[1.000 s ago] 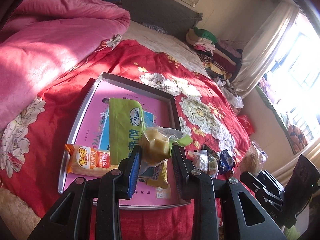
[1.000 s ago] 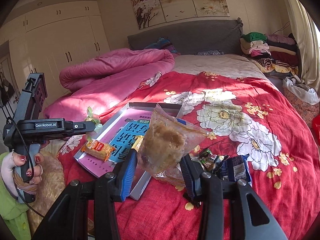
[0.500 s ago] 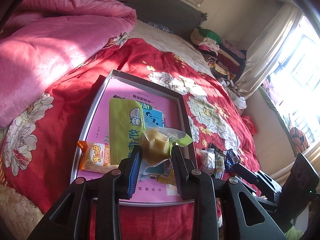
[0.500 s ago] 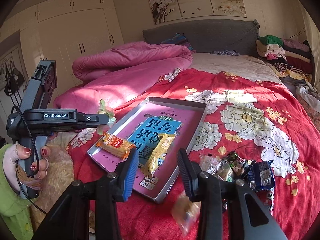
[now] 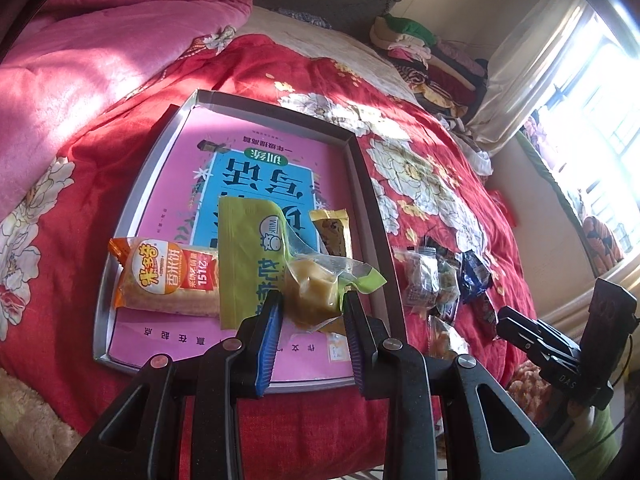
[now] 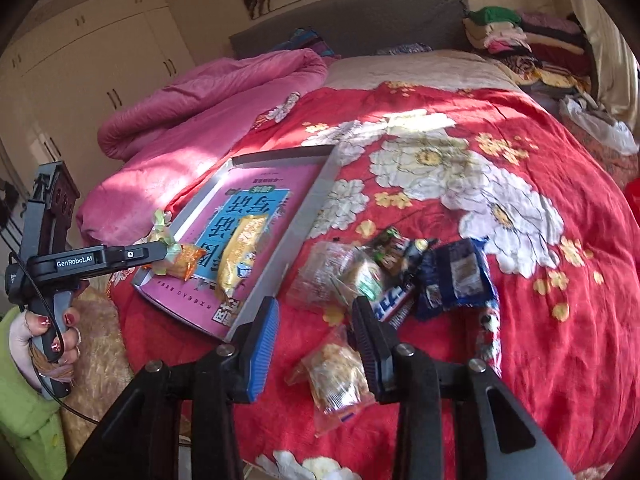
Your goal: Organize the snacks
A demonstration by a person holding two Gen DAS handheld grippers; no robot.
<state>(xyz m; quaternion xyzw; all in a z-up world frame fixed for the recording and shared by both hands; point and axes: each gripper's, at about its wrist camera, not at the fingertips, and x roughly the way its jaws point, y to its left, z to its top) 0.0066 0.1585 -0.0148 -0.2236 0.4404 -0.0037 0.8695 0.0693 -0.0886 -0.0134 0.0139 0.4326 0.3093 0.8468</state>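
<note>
Left wrist view shows the left gripper (image 5: 312,308) clamping the green snack packet (image 5: 256,256) over the tray (image 5: 132,216), whereas right wrist view shows the right gripper (image 6: 314,320) unclenched above a fallen clear packet (image 6: 336,376) on the bedspread (image 6: 560,320).

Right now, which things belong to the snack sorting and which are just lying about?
Job:
- green snack packet held in left gripper
- tray with orange rice cake packet
- loose snack pile
- clear cracker bag under right gripper

Lying about:
- pink quilt
- folded clothes
</note>
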